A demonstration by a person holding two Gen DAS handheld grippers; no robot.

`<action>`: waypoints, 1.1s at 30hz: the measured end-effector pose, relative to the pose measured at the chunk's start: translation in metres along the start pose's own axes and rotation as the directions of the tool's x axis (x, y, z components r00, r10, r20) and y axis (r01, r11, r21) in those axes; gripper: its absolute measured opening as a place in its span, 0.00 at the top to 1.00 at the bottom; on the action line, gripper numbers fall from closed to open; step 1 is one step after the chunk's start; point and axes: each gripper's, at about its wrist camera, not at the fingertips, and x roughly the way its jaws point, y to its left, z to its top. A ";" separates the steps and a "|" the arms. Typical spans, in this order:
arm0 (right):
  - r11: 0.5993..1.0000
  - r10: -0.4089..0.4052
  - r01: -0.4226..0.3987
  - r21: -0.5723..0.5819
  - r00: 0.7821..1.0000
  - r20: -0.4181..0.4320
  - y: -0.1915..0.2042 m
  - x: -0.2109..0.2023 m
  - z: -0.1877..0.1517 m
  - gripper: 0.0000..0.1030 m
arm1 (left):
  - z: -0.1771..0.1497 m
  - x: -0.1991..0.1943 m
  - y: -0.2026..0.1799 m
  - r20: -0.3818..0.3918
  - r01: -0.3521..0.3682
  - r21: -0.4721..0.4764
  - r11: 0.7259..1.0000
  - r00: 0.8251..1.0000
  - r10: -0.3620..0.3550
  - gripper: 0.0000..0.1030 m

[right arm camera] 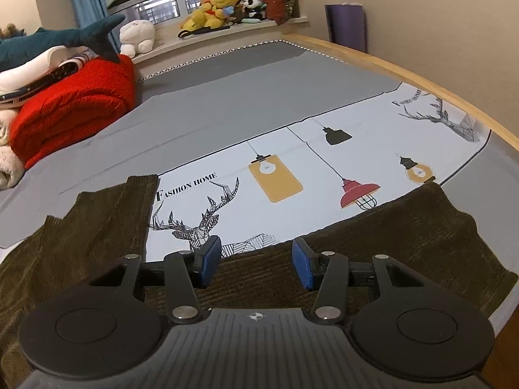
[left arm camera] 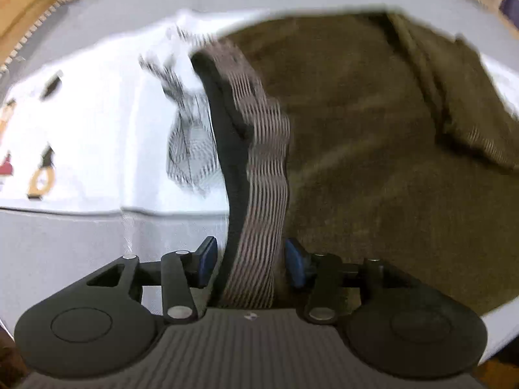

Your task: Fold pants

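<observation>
Dark olive corduroy pants [left arm camera: 373, 149] lie on the bed. In the left wrist view their ribbed waistband [left arm camera: 259, 194] with a black lining runs up between the blue pads of my left gripper [left arm camera: 249, 261]; the pads stand apart and the band passes between them, lifted and blurred. In the right wrist view the pants [right arm camera: 266, 278] spread under my right gripper [right arm camera: 256, 264], which is open and empty just above the cloth. One leg [right arm camera: 97, 227] reaches left, the other part [right arm camera: 438, 233] lies right.
The bed has a grey sheet [right arm camera: 211, 103] and a white printed cover [right arm camera: 292, 168] with deer and lamps. A red folded blanket [right arm camera: 71, 110] and plush toys [right arm camera: 214, 9] sit at the far left and on the sill. A wooden bed edge [right arm camera: 421, 74] runs on the right.
</observation>
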 end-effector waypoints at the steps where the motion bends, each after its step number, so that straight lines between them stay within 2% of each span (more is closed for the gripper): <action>1: 1.000 -0.001 0.001 -0.001 1.000 -0.001 -0.001 0.000 0.000 0.51 | 0.001 -0.007 0.002 0.043 0.017 -0.023 1.000 0.999 -0.016 0.47; 5: 1.000 -0.015 0.015 0.007 1.000 -0.013 -0.008 0.001 0.000 0.51 | 0.008 -0.019 0.003 0.127 0.114 -0.088 0.990 0.987 -0.102 0.48; 9: 1.000 -0.025 0.025 0.019 1.000 -0.020 -0.015 0.001 -0.001 0.51 | 0.014 -0.028 -0.012 0.201 0.174 -0.038 0.984 0.966 -0.163 0.53; 12: 0.999 -0.030 0.030 0.019 0.999 -0.022 -0.019 0.000 -0.002 0.51 | 0.015 -0.024 -0.028 0.184 0.198 0.009 0.980 0.963 -0.196 0.56; 15: 0.999 -0.035 0.035 0.016 0.999 -0.027 -0.022 0.001 -0.002 0.51 | 0.016 -0.008 -0.044 0.108 0.162 0.065 0.985 0.980 -0.168 0.57; 17: 0.999 -0.040 0.040 0.011 0.999 -0.030 -0.023 0.001 -0.002 0.51 | 0.017 0.014 -0.052 0.008 0.105 0.088 0.991 0.994 -0.106 0.57; 18: 0.999 -0.042 0.043 0.008 0.999 -0.032 -0.024 0.001 -0.002 0.51 | 0.015 0.025 -0.054 -0.049 0.070 0.095 0.993 0.997 -0.066 0.57; 19: 0.999 -0.044 0.045 0.005 0.998 -0.033 -0.024 0.002 -0.003 0.51 | 0.014 0.030 -0.055 -0.069 0.061 0.102 0.993 0.996 -0.054 0.56; 25: 0.999 -0.052 0.051 -0.009 0.998 -0.035 -0.028 0.002 -0.003 0.51 | 0.026 0.018 -0.062 0.013 0.072 0.063 0.995 0.997 -0.073 0.56; 33: 0.998 -0.057 0.057 -0.012 0.998 -0.035 -0.029 0.003 -0.003 0.51 | 0.035 0.015 -0.061 0.040 0.070 0.051 0.996 0.997 -0.072 0.56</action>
